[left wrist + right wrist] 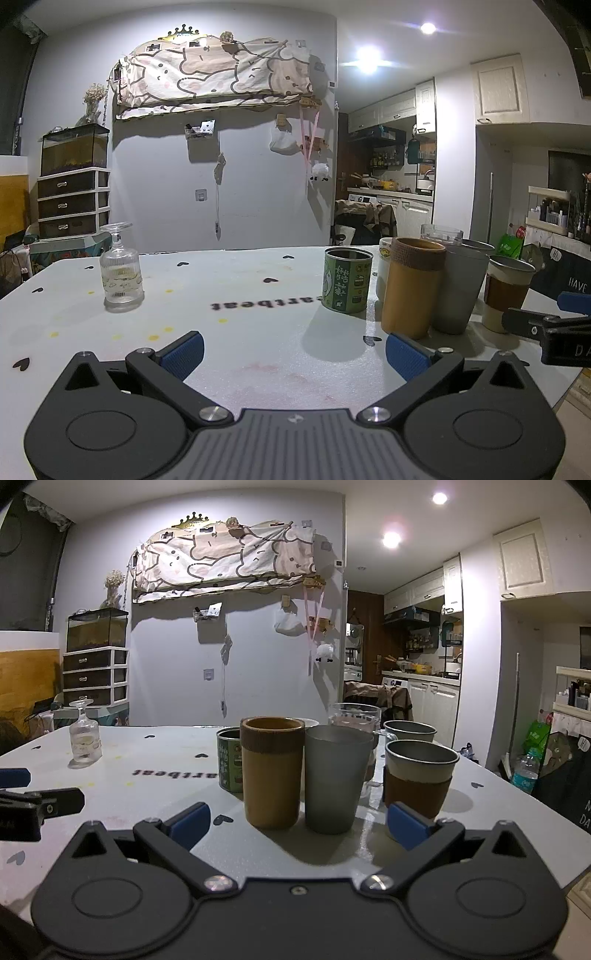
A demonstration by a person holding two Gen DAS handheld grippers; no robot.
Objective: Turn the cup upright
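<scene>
Because the counter [258, 280] carries a cluster of already upright cups [338, 775] at right, the inverted stemmed glass cup [121, 269] stands alone, far left. Left gripper [293, 350] and right gripper [297, 821] hover with jaws wide, empty.

left gripper [294, 352]: jaws wide apart over bare table [240, 288], nothing between them.
glass goblet [120, 266]: upside down on the table, far ahead and left of the left jaws, well apart from the other cups.
tin can [347, 279]: ahead of the left jaws, a bit to the right.
right gripper [298, 822]: jaws wide apart, just before the cup group.
bamboo cup [271, 771]: upright, straight ahead between the right jaws; the tin can is behind it to the left.
frosted tumbler [337, 778]: just right of the bamboo cup.
sleeved cup [419, 780]: right of the tumbler, just behind the right finger.
metal cup [409, 731]: behind the sleeved cup.
clear glass mug [355, 714]: behind the tumbler.
</scene>
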